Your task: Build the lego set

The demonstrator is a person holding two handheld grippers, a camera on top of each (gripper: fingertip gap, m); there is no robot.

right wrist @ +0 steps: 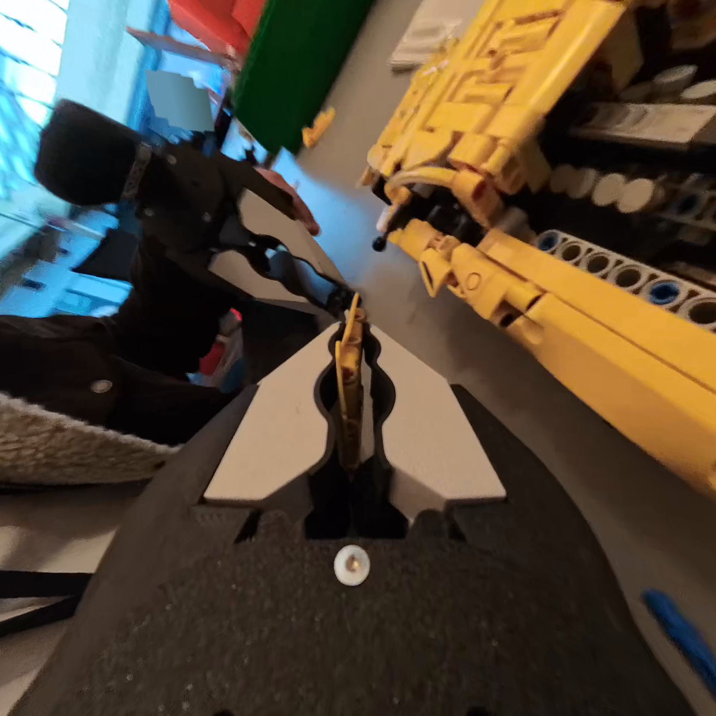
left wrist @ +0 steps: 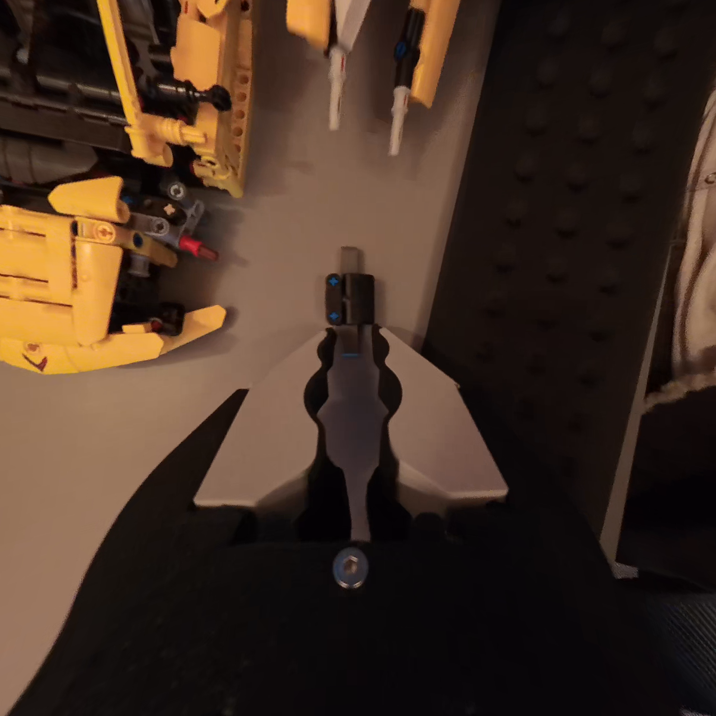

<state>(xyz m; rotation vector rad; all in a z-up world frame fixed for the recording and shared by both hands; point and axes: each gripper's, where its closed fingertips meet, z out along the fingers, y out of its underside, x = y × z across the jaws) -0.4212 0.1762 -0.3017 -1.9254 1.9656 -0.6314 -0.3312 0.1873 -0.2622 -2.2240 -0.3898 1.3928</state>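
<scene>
My left gripper point(left wrist: 350, 329) is shut on a small black lego piece point(left wrist: 350, 298) with two blue pins and a pale tab at its far end, held over the grey table point(left wrist: 310, 193). My right gripper point(right wrist: 352, 327) is shut on a flat yellow lego piece point(right wrist: 348, 379) held edge-up. In the right wrist view the left gripper point(right wrist: 271, 252) comes in from the left, and its black piece point(right wrist: 341, 298) almost touches the tip of the yellow piece. The big yellow lego model lies to the left of the left gripper point(left wrist: 116, 271) and to the right of the right gripper point(right wrist: 542, 252).
A yellow sub-assembly with white pins point(left wrist: 422, 58) is at the top of the left wrist view. A black studded baseplate point(left wrist: 561, 193) lies to the right. A green board point(right wrist: 294, 69) and a loose yellow piece point(right wrist: 317, 128) are farther off. A person's dark sleeve point(right wrist: 135, 271) is at the left. Left tips to right tips: about 11 cm.
</scene>
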